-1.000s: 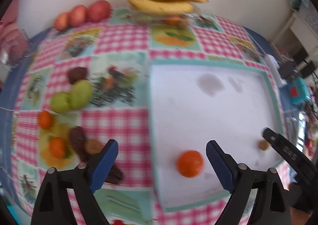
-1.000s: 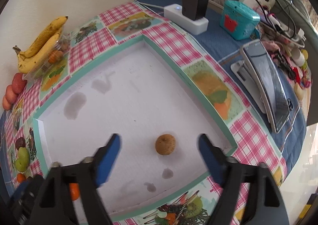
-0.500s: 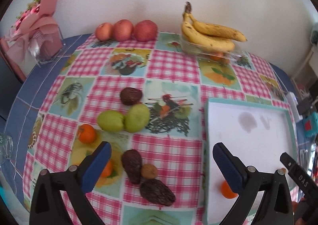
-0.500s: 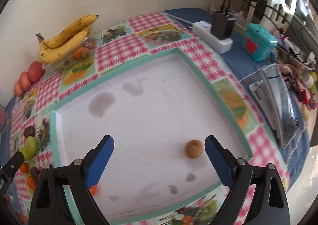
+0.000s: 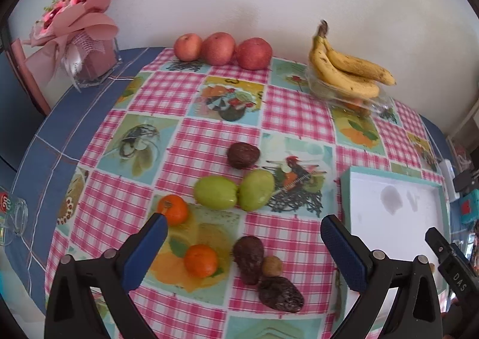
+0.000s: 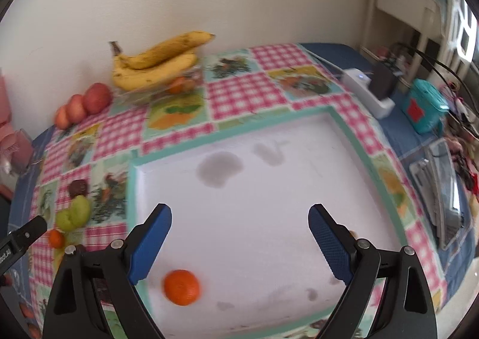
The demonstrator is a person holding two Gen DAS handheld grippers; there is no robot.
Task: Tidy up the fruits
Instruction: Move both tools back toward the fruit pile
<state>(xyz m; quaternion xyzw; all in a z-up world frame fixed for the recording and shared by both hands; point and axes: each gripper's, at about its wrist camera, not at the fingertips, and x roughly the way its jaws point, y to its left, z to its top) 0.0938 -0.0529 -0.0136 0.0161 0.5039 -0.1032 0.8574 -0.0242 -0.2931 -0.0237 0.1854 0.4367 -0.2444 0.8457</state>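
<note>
My left gripper is open above a cluster of loose fruit on the checked tablecloth: two oranges, two green fruits, dark wrinkled fruits and a small brown fruit. My right gripper is open and empty over the white tray. One orange lies in the tray near its left front corner, just inside my left finger. A small brown fruit is almost hidden behind my right finger.
Three red apples and a banana bunch on a clear bowl stand at the back by the wall. A pink bouquet sits far left, a glass at the left edge. Power strip, teal box and gadgets lie right of the tray.
My left gripper has swung left from the tray to the fruit cluster, leaving the orange in the tray. My right gripper has pulled back and left; the small brown fruit slid behind its right finger.
</note>
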